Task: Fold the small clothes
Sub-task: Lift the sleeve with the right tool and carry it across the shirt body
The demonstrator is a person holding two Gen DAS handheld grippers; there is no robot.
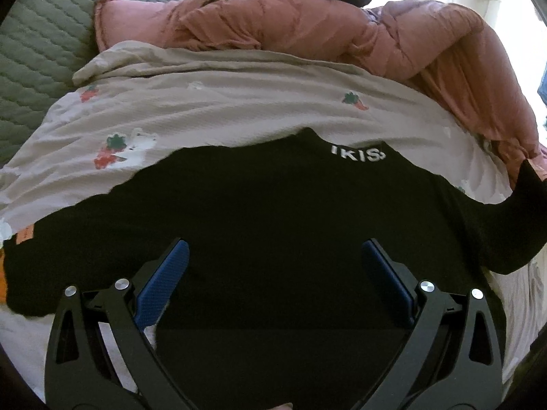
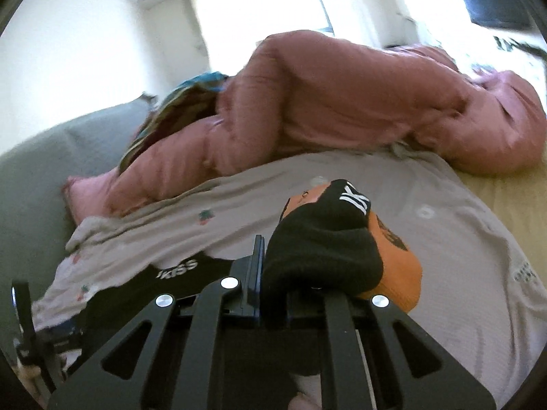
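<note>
A black garment (image 1: 256,222) with white "IKISS" lettering on its waistband lies spread on a pale sheet printed with strawberries (image 1: 205,102). My left gripper (image 1: 275,244) hovers open over the garment's middle, its blue pads (image 1: 164,280) wide apart and nothing pinched. Toward the right edge of that view a corner of the black cloth rises off the bed. In the right wrist view my right gripper (image 2: 273,266) is shut on a bunched fold of the same garment (image 2: 321,246), black outside with orange print showing, lifted above the sheet (image 2: 444,239). The cloth hides its right finger.
A puffy pink quilt (image 1: 342,27) lies heaped along the far side of the bed. A grey-green quilted cover (image 1: 34,51) is at the left. Colourful clothes (image 2: 191,92) sit behind the quilt. A tan surface (image 2: 512,198) shows at the right, with a bright window beyond.
</note>
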